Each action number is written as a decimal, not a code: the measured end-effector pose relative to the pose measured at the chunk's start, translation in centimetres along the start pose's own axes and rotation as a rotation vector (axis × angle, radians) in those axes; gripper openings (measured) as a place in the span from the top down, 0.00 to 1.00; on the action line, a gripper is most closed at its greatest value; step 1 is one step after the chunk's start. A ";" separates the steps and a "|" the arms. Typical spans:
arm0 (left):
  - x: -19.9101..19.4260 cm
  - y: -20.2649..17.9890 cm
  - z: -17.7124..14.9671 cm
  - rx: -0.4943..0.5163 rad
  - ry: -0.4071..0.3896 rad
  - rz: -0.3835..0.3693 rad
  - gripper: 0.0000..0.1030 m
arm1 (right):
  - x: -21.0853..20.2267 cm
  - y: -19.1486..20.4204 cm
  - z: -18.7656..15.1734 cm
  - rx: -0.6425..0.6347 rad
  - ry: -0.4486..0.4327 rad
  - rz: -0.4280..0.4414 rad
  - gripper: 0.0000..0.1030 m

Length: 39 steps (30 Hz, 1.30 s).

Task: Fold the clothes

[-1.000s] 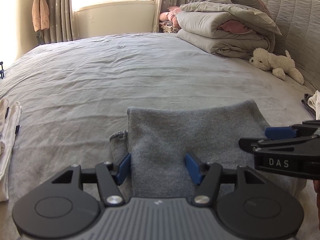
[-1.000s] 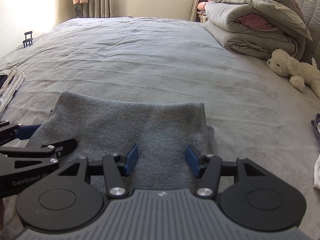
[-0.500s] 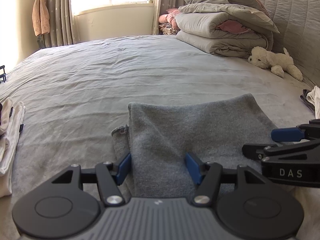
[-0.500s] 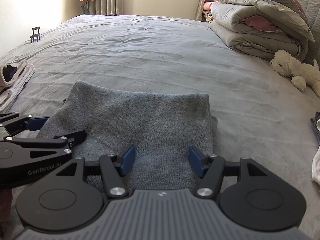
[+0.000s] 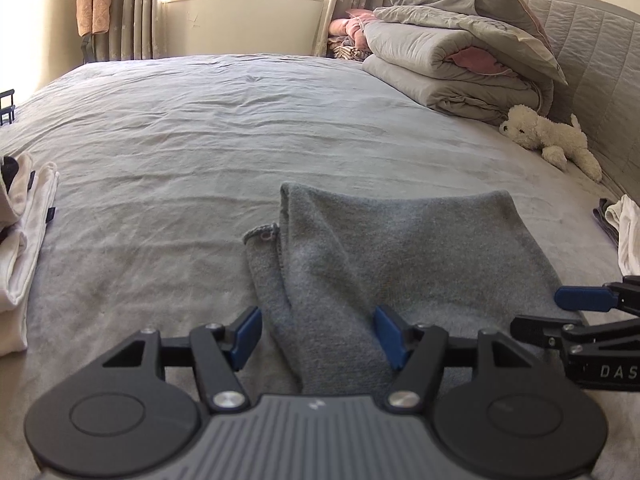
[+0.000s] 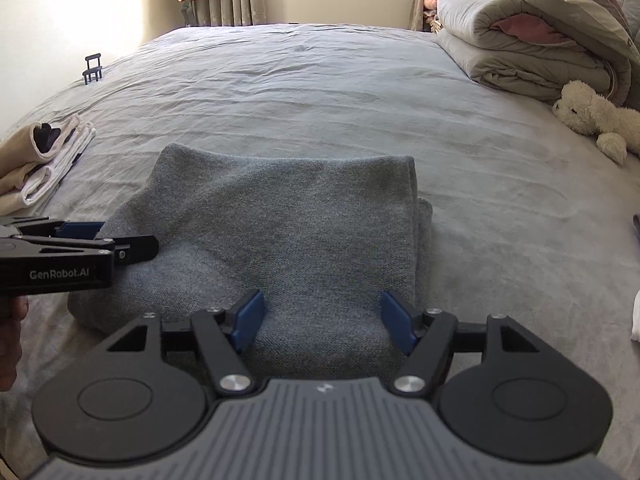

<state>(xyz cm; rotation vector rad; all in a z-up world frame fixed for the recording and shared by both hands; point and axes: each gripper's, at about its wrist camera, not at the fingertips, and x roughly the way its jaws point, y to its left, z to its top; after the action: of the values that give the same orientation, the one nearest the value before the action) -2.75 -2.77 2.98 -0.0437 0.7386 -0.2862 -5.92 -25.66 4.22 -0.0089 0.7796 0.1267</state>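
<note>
1. Bed (image 5: 248, 128): grey cover, wrinkled, carries everything. Beyond both sets of fingers it is mostly bare, so there is room to work.
2. Rolled duvet (image 5: 452, 68) and plush dog (image 5: 548, 136): far ahead and to the right of the fingers, not part of the job.
3. Grey sweater (image 6: 280, 232): lies flat on the bed directly ahead of and under both grippers. Looks already folded into a compact block; sleeves tucked, one knit edge pokes out on its left side (image 5: 260, 236). Judgement: this garment is at or near its last fold; possibly one more half-fold or a tidy-up left.
4. Folded light clothes (image 6: 44, 152): stacked well left of the left gripper; reads as the done pile.
5. More cloth (image 5: 624, 232): at the far right edge, past the right gripper; folded or not, can't tell. Likely still queued.
6. Left gripper (image 5: 318, 336): fingers spread about two-thirds, have just been opening, sweater's left near edge lies between them, pads not pressing it. Holds nothing.
7. Right gripper (image 6: 322, 320): same, fingers have just been opening, sweater's near right part between them, no pinch. Holds nothing.
8. Net: both released. Remaining: finish or move the sweater to the pile, then the right-hand cloth.
</note>
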 end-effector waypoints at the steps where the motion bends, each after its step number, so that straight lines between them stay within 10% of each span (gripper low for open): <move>1: -0.1 0.3 0.0 -0.014 0.005 -0.006 0.35 | 0.1 -0.5 0.1 0.016 0.006 0.012 0.33; 17: 0.2 4.7 1.1 -0.254 0.087 -0.125 0.23 | -0.5 -8.8 -0.3 0.449 0.067 0.149 0.28; 39: 2.0 1.2 0.6 -0.164 0.040 -0.161 0.19 | 0.7 -7.7 -0.4 0.450 -0.002 0.180 0.26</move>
<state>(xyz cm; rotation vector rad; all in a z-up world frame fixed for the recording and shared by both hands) -0.69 -2.16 1.94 -0.2537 0.7989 -0.3800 -4.80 -33.20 3.12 0.4889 0.7928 0.1194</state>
